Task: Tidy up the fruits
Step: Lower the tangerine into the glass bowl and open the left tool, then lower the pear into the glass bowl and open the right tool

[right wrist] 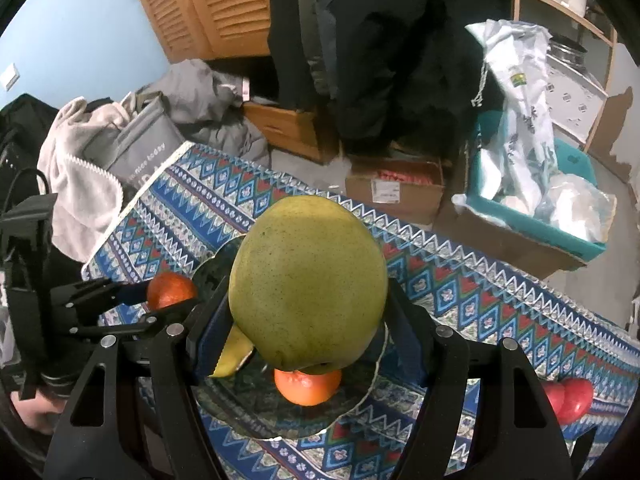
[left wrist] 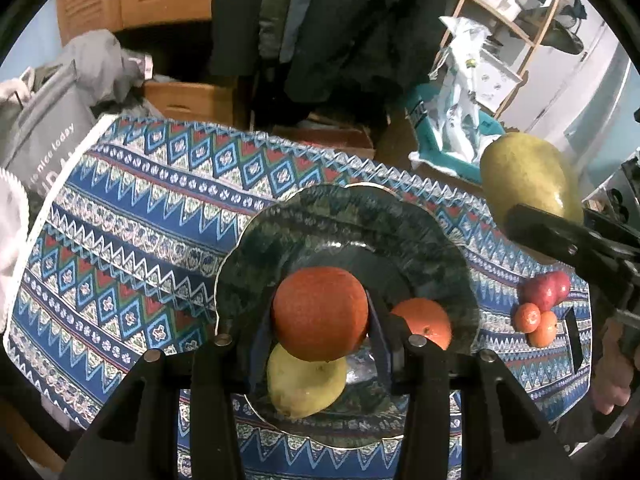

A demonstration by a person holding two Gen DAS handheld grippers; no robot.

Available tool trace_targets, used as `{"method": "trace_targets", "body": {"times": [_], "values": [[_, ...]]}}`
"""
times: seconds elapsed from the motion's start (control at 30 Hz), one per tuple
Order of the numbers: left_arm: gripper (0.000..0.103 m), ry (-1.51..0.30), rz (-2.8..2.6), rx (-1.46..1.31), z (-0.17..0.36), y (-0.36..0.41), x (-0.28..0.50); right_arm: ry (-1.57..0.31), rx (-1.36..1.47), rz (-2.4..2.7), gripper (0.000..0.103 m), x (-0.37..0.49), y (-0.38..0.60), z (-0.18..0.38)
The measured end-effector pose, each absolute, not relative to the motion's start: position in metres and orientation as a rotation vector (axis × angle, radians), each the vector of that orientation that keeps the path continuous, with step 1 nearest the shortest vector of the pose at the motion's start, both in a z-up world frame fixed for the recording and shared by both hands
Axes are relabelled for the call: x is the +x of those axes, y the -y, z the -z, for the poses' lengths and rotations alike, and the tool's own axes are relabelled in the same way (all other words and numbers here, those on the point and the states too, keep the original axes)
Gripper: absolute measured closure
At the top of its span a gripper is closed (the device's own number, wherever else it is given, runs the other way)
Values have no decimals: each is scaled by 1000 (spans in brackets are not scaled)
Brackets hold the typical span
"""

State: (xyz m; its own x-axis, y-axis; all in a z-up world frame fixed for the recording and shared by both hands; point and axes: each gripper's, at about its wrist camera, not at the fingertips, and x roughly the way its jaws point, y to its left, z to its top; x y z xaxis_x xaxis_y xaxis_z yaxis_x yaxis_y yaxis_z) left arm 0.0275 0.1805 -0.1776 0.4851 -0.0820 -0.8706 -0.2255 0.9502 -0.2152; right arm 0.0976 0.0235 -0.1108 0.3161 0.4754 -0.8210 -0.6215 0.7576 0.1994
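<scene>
Above the plate (left wrist: 256,248) on the worktop, the left gripper (left wrist: 320,344) fingers clamp an orange (left wrist: 320,314) and the right gripper (right wrist: 308,320) fingers squeeze a mango (right wrist: 308,276), both likely firm, fairly heavy, smooth-skinned and best gripped across their widest middle.

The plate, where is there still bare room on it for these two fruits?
The plate's far half is bare, up to its wavy rim. Its near side is crowded: a yellow fruit and an orange lie there. The left tool holds an orange fruit, the right tool a green mango.
</scene>
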Motion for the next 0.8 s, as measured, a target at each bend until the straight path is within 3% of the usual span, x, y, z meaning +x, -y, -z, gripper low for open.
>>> {"method": "trace_targets", "body": {"times": [0.8], "values": [[55, -1114, -89, -308, 191, -173, 31, -1072, -193, -734, 31, 94, -34, 137]]}}
